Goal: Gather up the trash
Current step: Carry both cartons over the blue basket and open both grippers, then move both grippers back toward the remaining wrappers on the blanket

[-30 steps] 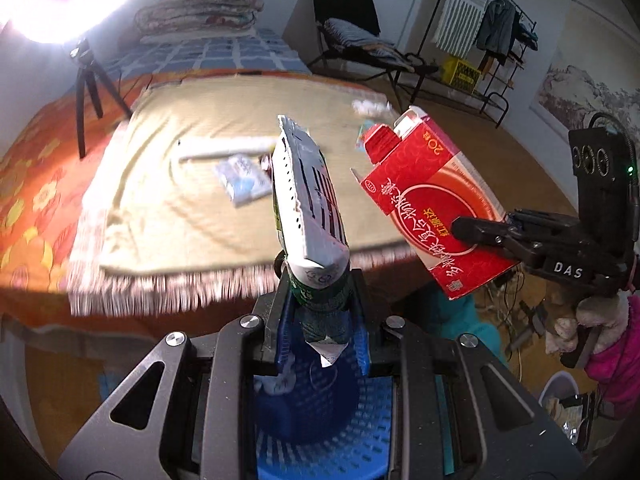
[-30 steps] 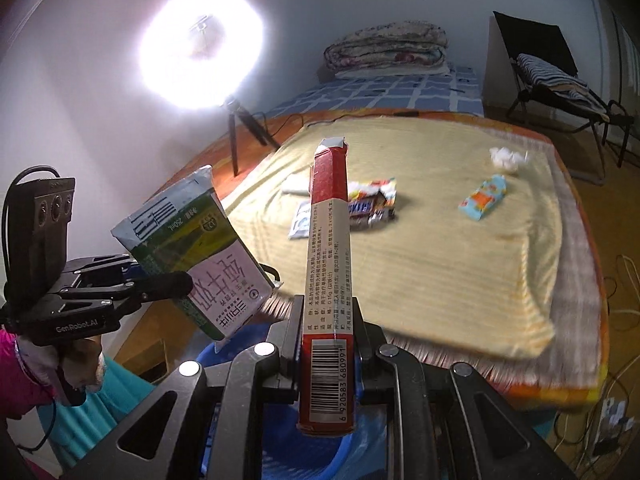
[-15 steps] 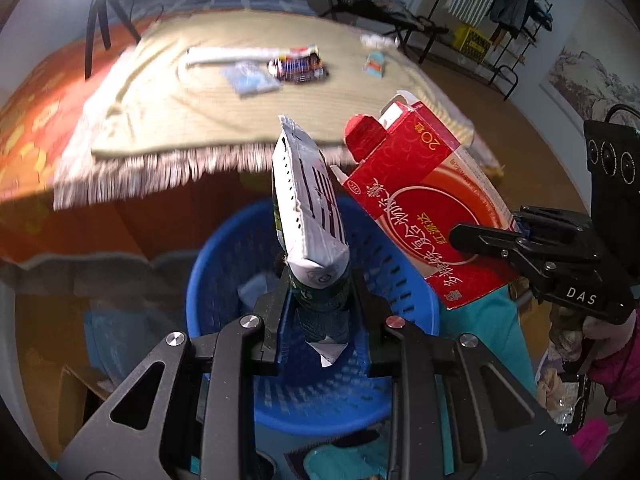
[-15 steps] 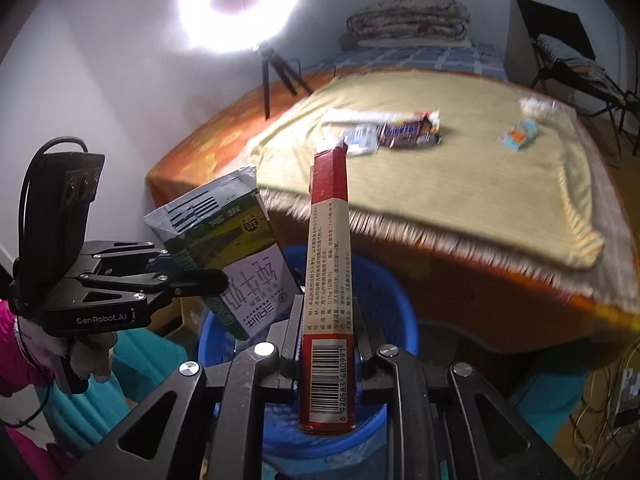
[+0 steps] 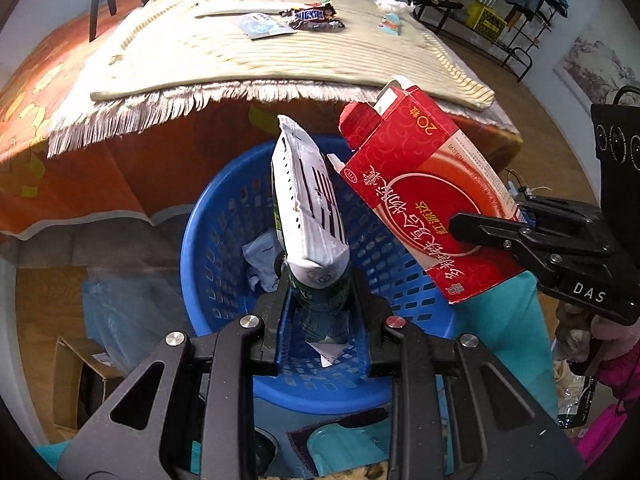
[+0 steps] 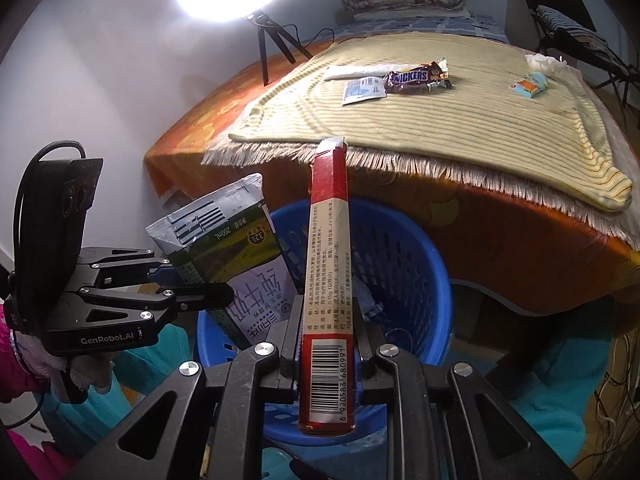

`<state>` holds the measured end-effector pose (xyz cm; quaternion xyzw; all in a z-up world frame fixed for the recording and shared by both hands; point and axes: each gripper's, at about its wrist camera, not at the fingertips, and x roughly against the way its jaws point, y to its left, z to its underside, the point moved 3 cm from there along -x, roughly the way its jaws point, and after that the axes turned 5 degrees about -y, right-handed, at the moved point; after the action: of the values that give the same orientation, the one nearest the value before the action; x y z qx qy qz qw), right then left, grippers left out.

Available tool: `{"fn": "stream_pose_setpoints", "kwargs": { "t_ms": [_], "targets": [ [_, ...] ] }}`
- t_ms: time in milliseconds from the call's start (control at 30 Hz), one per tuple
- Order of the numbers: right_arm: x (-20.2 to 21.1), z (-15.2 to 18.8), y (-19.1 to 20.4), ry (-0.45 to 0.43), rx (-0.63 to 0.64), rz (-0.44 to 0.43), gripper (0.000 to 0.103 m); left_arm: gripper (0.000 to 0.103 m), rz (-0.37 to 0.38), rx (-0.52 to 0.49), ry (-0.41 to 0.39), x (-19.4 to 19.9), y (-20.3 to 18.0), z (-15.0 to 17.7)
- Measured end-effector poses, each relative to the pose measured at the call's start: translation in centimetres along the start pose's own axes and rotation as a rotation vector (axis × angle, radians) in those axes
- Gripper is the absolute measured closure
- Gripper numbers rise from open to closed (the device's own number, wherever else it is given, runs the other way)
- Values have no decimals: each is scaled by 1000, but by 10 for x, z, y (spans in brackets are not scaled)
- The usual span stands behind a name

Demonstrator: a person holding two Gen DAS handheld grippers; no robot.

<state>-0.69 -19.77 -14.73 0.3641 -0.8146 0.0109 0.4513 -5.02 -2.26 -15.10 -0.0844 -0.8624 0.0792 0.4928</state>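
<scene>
My left gripper (image 5: 320, 300) is shut on a green and white milk carton (image 5: 308, 216), held over the blue basket (image 5: 208, 240); the carton also shows in the right wrist view (image 6: 224, 256). My right gripper (image 6: 326, 344) is shut on a flat red box (image 6: 328, 280), also over the blue basket (image 6: 424, 264); the box shows in the left wrist view (image 5: 424, 208). A blue crumpled wrapper (image 5: 260, 260) lies inside the basket.
The bed with a beige fringed mat (image 6: 460, 112) stands behind the basket. On it lie a Snickers wrapper (image 6: 416, 78), a blue sachet (image 6: 362, 90), a small blue packet (image 6: 530, 84) and a tissue (image 6: 544, 62). A tripod lamp (image 6: 272, 40) stands at the left.
Both grippers have moved back from the bed and tilted down, so the carton and the red box now hang over the blue basket.
</scene>
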Motion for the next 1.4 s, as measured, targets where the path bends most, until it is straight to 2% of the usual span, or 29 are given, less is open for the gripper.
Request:
{"fn": "stream_pose_setpoints", "kwargs": {
  "t_ms": [267, 433, 500, 600, 700, 800, 933, 1100, 1400],
  "targets": [
    [-18, 6, -2, 27, 5, 25, 79, 77, -41, 5, 44, -16, 7, 10],
    [-22, 10, -5, 35, 3, 41, 56, 52, -61, 17, 56, -20, 11, 15],
    [-22, 11, -7, 33, 2, 49, 42, 49, -67, 18, 53, -20, 12, 15],
    [-21, 11, -8, 33, 1, 61, 33, 48, -73, 24, 56, -21, 13, 14],
    [-20, 11, -9, 33, -6, 67, 21, 40, -78, 31, 51, -21, 15, 13],
    [-18, 10, -9, 31, -2, 74, 17, 40, -85, 29, 47, -20, 15, 11],
    [-17, 8, -9, 36, -5, 87, 12, 33, -87, 30, 45, -19, 15, 10],
    [-16, 6, -11, 31, -9, 113, 5, 33, -90, 22, 44, -18, 13, 8],
    [-10, -6, -20, 14, -2, 180, 3, 33, -62, 49, 51, -13, 14, -5]
  ]
}}
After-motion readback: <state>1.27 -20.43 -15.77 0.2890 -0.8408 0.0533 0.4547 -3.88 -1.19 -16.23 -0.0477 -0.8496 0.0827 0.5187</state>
